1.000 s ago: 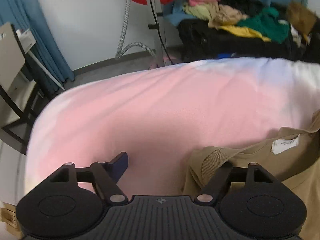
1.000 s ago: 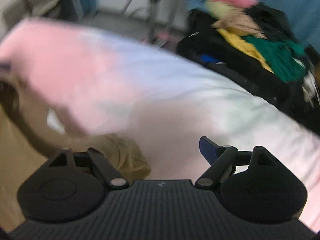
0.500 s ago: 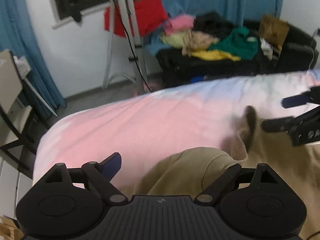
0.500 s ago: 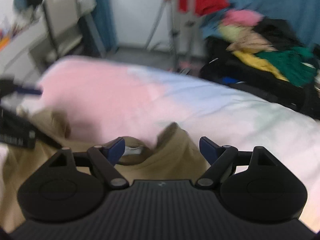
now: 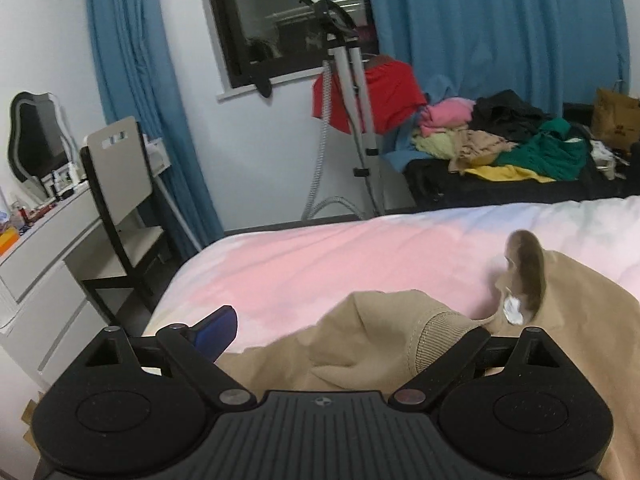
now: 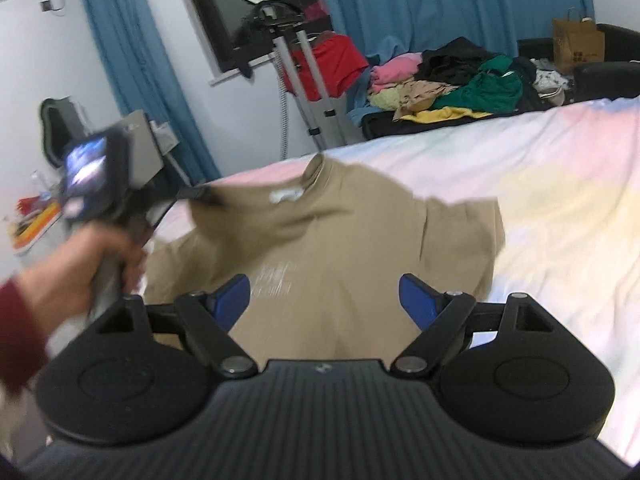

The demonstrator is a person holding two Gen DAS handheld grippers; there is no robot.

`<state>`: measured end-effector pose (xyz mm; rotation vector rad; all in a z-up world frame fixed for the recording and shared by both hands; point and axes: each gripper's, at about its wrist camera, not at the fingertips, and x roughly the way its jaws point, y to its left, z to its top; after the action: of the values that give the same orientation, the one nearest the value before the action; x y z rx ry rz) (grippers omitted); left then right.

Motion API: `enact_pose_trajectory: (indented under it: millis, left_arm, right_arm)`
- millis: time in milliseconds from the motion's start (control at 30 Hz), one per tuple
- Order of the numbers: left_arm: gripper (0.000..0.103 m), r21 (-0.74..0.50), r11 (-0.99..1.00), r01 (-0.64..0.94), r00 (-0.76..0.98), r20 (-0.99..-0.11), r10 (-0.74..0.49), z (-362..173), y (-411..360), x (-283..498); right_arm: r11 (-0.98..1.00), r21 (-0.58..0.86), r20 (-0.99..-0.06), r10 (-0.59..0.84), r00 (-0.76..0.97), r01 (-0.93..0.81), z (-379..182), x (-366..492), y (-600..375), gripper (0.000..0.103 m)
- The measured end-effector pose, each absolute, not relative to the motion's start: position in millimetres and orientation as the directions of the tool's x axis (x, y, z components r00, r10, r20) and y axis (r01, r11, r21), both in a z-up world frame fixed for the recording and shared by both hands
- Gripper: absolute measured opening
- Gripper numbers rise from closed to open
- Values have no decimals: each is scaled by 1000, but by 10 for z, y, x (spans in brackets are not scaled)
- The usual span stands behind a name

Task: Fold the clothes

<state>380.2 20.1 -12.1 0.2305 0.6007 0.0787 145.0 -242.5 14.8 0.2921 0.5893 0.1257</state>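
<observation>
A tan T-shirt (image 6: 328,236) lies on the pink and white bed sheet (image 6: 560,208), collar toward the far side. My right gripper (image 6: 324,300) hangs open over the shirt's near part, with nothing between its blue pads (image 6: 232,300). My left gripper (image 6: 204,197), held in a hand (image 6: 80,272), is at the shirt's left shoulder. In the left wrist view my left gripper (image 5: 340,320) has its jaws opening. The shirt's ribbed sleeve (image 5: 436,328) lies between them and hides the right finger. The left pad (image 5: 216,328) is free of cloth.
A heap of mixed clothes (image 5: 520,148) covers a black sofa beyond the bed. A garment steamer stand (image 5: 352,120) with a red garment stands by the window. A chair (image 5: 116,184) and a white desk (image 5: 40,240) sit left of the bed's edge.
The right gripper has drawn back from the collar, and the whole shirt now shows below it. The left gripper has lifted, tilted up and widened its jaws. The right gripper has left the left view.
</observation>
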Motion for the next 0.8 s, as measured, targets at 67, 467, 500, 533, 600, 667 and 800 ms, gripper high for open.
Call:
enact_pose_trajectory:
  millis: [67, 467, 500, 533, 600, 667, 800]
  left_arm:
    - [94, 252, 967, -24, 810, -562, 167, -166, 182, 3955]
    - [92, 681, 659, 318, 626, -673, 394, -1007, -551, 5310]
    - [92, 693, 615, 377, 615, -684, 393, -1038, -665, 5333]
    - [92, 698, 567, 437, 602, -695, 392, -1063, -782, 5342]
    - [93, 708, 474, 524, 597, -702, 388, -1054, -1001, 5314]
    - [94, 700, 427, 572, 596, -713, 370, -967, -1158, 5274]
    - [94, 709, 399, 582, 624, -704, 339, -654, -1314, 5203]
  right_arm:
    - [956, 287, -518, 202, 831, -54, 36, 1391, -2417, 83]
    - [958, 282, -539, 207, 817, -57, -759, 2076, -2628, 83]
    - [958, 285, -542, 200, 816, -46, -813, 2141, -2651, 83]
    - [954, 298, -548, 200, 813, -34, -860, 2198, -2673, 83]
    - [945, 326, -556, 203, 806, -14, -933, 2278, -2709, 83]
    - [939, 345, -557, 206, 804, -1, -975, 2313, -2731, 83]
    - [934, 356, -548, 205, 811, 5, -957, 2255, -2762, 83]
